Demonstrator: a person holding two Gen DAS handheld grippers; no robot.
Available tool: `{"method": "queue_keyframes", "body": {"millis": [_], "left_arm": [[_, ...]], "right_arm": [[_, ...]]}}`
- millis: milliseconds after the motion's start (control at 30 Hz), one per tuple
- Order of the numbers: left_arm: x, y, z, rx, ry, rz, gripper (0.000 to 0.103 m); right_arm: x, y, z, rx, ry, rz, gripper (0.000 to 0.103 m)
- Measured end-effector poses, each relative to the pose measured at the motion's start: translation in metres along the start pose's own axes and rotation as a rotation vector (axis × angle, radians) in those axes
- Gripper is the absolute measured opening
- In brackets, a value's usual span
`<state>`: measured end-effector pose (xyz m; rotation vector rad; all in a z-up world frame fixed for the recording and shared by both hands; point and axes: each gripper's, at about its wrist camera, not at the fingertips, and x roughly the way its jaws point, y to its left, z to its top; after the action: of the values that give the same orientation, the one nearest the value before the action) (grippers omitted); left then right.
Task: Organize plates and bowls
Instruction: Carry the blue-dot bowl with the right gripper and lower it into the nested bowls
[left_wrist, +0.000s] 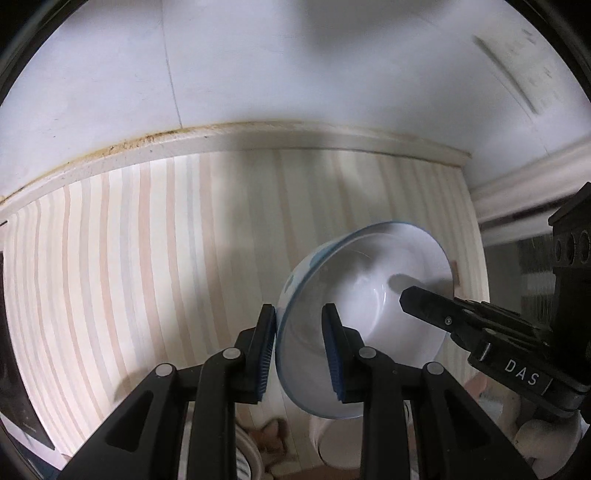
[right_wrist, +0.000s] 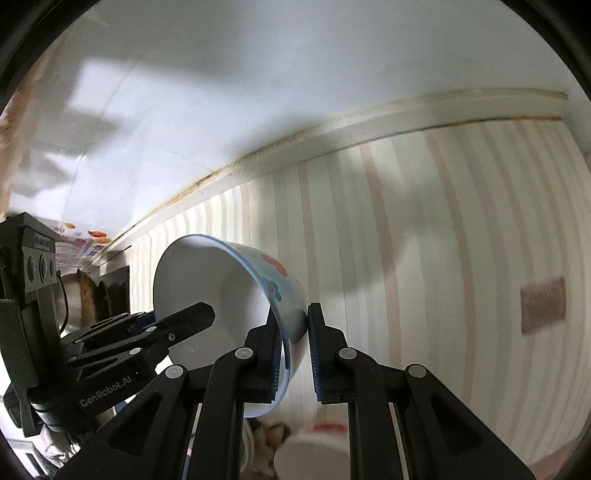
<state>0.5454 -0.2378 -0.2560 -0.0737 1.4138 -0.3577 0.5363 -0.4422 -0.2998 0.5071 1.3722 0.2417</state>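
A white bowl (left_wrist: 369, 288) with a blue rim and red and blue flower prints on its outside hangs tilted in the air over a striped surface. My left gripper (left_wrist: 298, 308) is shut on its near rim, one pad outside and one inside. In the same view my right gripper (left_wrist: 417, 302) comes in from the right with one finger inside the bowl. The right wrist view shows the bowl (right_wrist: 207, 280) with my right gripper (right_wrist: 294, 314) shut on its wall. There my left gripper (right_wrist: 177, 317) clamps the opposite rim.
The striped cloth (left_wrist: 147, 258) runs back to a stained ledge and a white wall (left_wrist: 295, 74). A white dish (right_wrist: 314, 454) lies below the grippers. A metal pot (right_wrist: 74, 299) and dark items stand at the left. A brown label (right_wrist: 543, 306) sits on the cloth.
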Motion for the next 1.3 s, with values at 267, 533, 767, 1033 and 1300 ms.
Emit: {"method": "queue_keyframes", "body": {"millis": [267,533,767,1033,1300], "left_arm": [[-0.013,-0.022,-0.048,0.078,0.043,-0.028,0.023],[0.007,-0.04,-0.084,0.118,0.113,-0.035,0.023],[0.031,-0.054,-0.099,0.16,0.157,0.011,0.023],[0.049,-0.065,-0.109,0.22,0.174,0.084,0.023],[0.056,-0.069,-0.114,0.268,0.171,0.154,0.023]], "right_arm": [[-0.05,-0.011,-0.075,0.036,-0.015,-0.002,0.015],[-0.065,-0.042,-0.144,0.112,0.028,0.011,0.015],[-0.049,-0.066,-0.173,0.162,0.069,0.009,0.015],[-0.027,-0.079,-0.177,0.185,0.111,-0.008,0.015],[-0.013,-0.08,-0.176,0.192,0.15,-0.012,0.015]]}}
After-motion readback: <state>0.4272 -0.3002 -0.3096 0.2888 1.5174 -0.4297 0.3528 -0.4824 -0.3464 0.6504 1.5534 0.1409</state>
